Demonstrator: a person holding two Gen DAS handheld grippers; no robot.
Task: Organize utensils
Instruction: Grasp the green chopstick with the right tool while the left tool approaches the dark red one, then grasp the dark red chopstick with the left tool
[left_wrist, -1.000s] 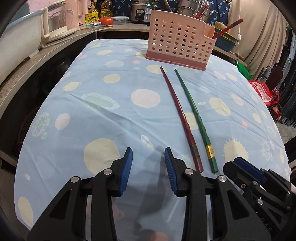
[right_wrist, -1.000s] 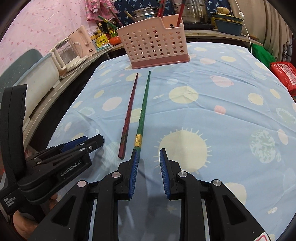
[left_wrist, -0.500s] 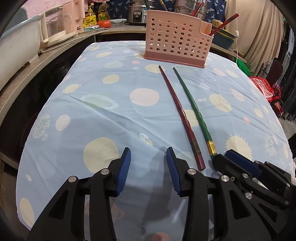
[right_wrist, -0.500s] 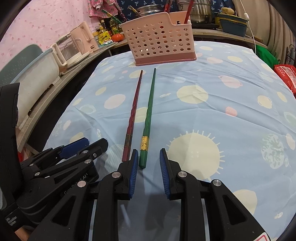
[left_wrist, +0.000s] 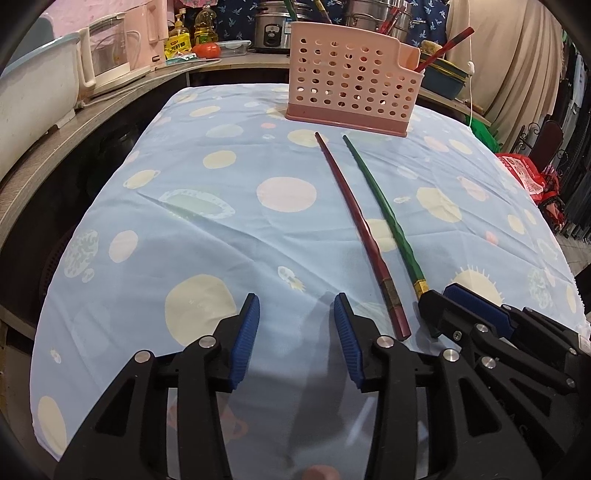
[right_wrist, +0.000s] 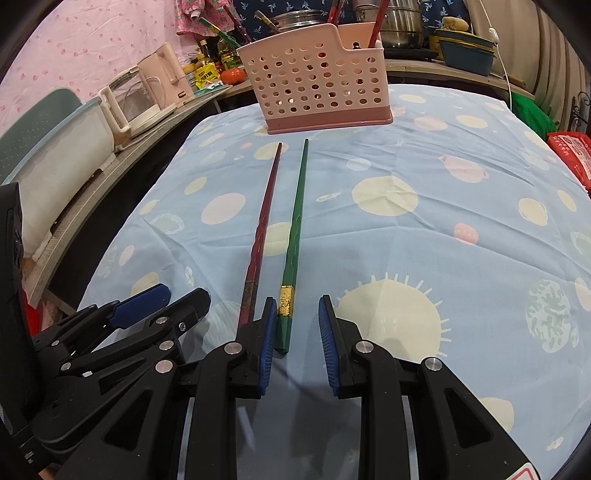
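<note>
Right gripper (right_wrist: 297, 319) has crept fwd vs. 1 s ago: jaws apart, now straddling the green chopstick (right_wrist: 294, 243) butt at lower centre, so a pinch looks imminent. Left gripper (left_wrist: 296, 317) barely shifted, jaws apart, empty, just left of red chopstick (left_wrist: 360, 234). Pink utensil basket (right_wrist: 314, 92) unmoved, top centre.

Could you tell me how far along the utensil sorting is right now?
Done: some chopsticks already stand in the pink basket. In hand: nothing; the open right gripper straddles the green chopstick's near end. Left: the green and red chopstick lie on the tablecloth; the left gripper is open.
</note>
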